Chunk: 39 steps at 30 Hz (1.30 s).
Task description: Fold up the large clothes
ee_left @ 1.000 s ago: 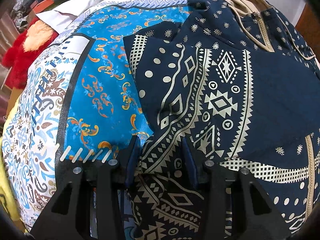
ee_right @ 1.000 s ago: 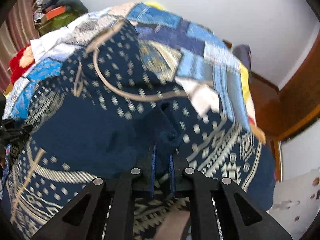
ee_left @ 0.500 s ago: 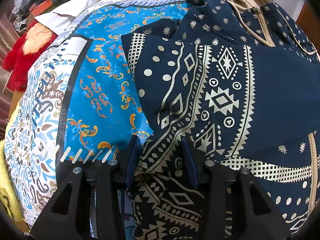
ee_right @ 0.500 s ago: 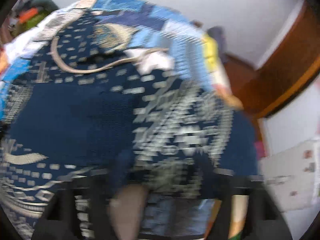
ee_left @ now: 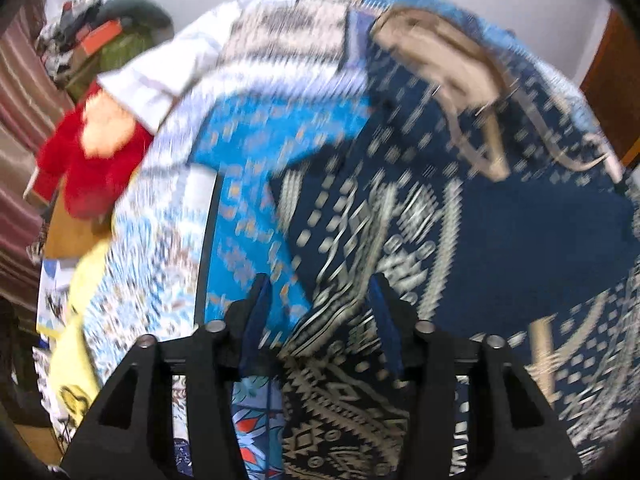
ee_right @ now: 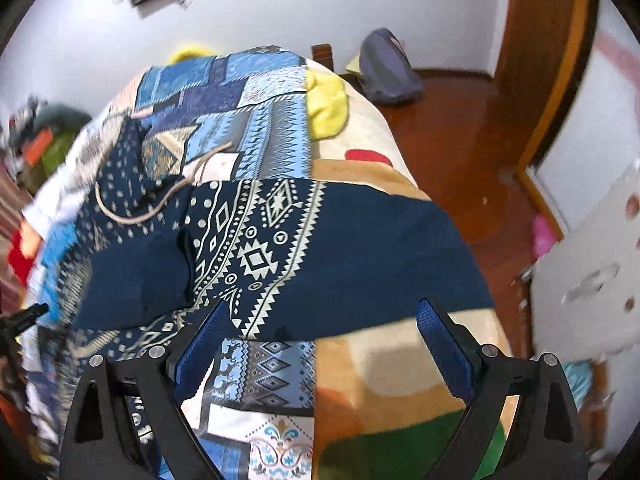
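A navy hoodie [ee_left: 500, 232] with cream geometric print lies spread on the bed, its beige hood lining [ee_left: 440, 56] at the far end. My left gripper [ee_left: 318, 308] hovers over its near left edge. The jaws are opening and the printed cloth lies loose between them, not pinched. In the right wrist view the hoodie [ee_right: 360, 248] has a sleeve folded across its body, and a cream drawstring [ee_right: 160, 204] curls on it. My right gripper [ee_right: 320, 328] stands wide open above the hoodie's near right edge and holds nothing.
A blue patchwork quilt [ee_left: 256, 184] covers the bed. A red plush toy [ee_left: 88, 160] and a white cloth [ee_left: 168, 72] lie at its left side. A yellow item [ee_right: 326, 104] sits at the far end. A grey bag [ee_right: 386, 68] rests on the wooden floor [ee_right: 460, 140].
My right gripper let go of the navy fabric, opened wide and swung right with a roll. My left gripper rose off the bed and its jaws widened.
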Available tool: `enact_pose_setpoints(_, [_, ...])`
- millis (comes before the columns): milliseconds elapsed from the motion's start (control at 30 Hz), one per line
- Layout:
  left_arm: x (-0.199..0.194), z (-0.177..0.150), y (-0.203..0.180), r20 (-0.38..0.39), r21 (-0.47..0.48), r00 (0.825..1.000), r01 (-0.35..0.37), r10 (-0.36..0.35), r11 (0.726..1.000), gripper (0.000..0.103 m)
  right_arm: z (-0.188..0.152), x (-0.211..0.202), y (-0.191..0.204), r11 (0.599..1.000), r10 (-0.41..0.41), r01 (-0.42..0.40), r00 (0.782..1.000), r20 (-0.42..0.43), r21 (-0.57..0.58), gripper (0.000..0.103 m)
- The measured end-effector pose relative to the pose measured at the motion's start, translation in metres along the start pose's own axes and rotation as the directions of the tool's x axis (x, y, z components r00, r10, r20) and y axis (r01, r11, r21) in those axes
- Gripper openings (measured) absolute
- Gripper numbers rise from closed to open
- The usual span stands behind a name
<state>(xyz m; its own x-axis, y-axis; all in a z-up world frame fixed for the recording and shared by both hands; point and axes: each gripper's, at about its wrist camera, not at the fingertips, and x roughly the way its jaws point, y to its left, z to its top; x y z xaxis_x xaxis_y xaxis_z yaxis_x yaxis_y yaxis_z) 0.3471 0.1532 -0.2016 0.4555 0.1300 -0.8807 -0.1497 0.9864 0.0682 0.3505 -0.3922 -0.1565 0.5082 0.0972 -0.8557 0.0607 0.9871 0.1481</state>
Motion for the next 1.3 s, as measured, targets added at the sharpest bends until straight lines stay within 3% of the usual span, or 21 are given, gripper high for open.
enact_pose_setpoints(67, [-0.014, 0.011, -0.018, 0.046, 0.034, 0.999, 0.014, -0.016, 0.999, 0.065, 0.002, -0.001, -0.011, 1.000, 0.015, -0.014, 1.000, -0.003, 0.028, 0.094])
enact_pose_setpoints(233, [-0.024, 0.031, -0.077, 0.082, 0.140, 0.992, 0.082, -0.094, 0.987, 0.069, -0.001, 0.008, -0.039, 0.995, 0.008, -0.007, 1.000, -0.011, 0.100, 0.094])
enact_pose_setpoints(333, [-0.017, 0.039, -0.116, 0.064, 0.181, 0.985, 0.146, -0.160, 0.973, 0.078, -0.003, 0.029, -0.060, 0.986, 0.019, -0.009, 0.998, -0.055, 0.165, 0.094])
enact_pose_setpoints(500, [0.007, 0.041, -0.181, 0.011, 0.233, 0.977, 0.207, -0.215, 0.950, 0.079, -0.008, 0.062, -0.089, 0.958, 0.058, -0.026, 0.993, -0.102, 0.285, 0.094])
enact_pose_setpoints(667, [0.032, 0.038, -0.229, -0.057, 0.300, 0.972, 0.234, -0.228, 0.925, 0.079, -0.005, 0.084, -0.111, 0.885, 0.181, -0.133, 0.981, -0.066, 0.445, 0.091])
enact_pose_setpoints(867, [0.042, 0.036, -0.256, -0.062, 0.309, 0.966, 0.258, -0.251, 0.916, 0.082, 0.004, 0.102, -0.124, 0.835, 0.183, -0.158, 0.983, 0.006, 0.527, 0.063])
enact_pose_setpoints(933, [0.046, 0.039, -0.257, -0.081, 0.275, 0.958, 0.287, -0.276, 0.918, 0.082, 0.005, 0.105, -0.130, 0.814, 0.178, -0.163, 0.984, 0.027, 0.558, 0.040])
enact_pose_setpoints(1033, [0.047, 0.044, -0.261, -0.094, 0.248, 0.955, 0.296, -0.281, 0.923, 0.082, 0.011, 0.104, -0.132, 0.813, 0.166, -0.160, 0.985, 0.040, 0.560, 0.017])
enact_pose_setpoints(1300, [0.009, 0.044, -0.236, -0.019, 0.245, 0.960, 0.276, -0.280, 0.930, 0.082, 0.039, 0.042, -0.101, 0.892, 0.122, -0.172, 0.982, 0.143, 0.418, 0.009])
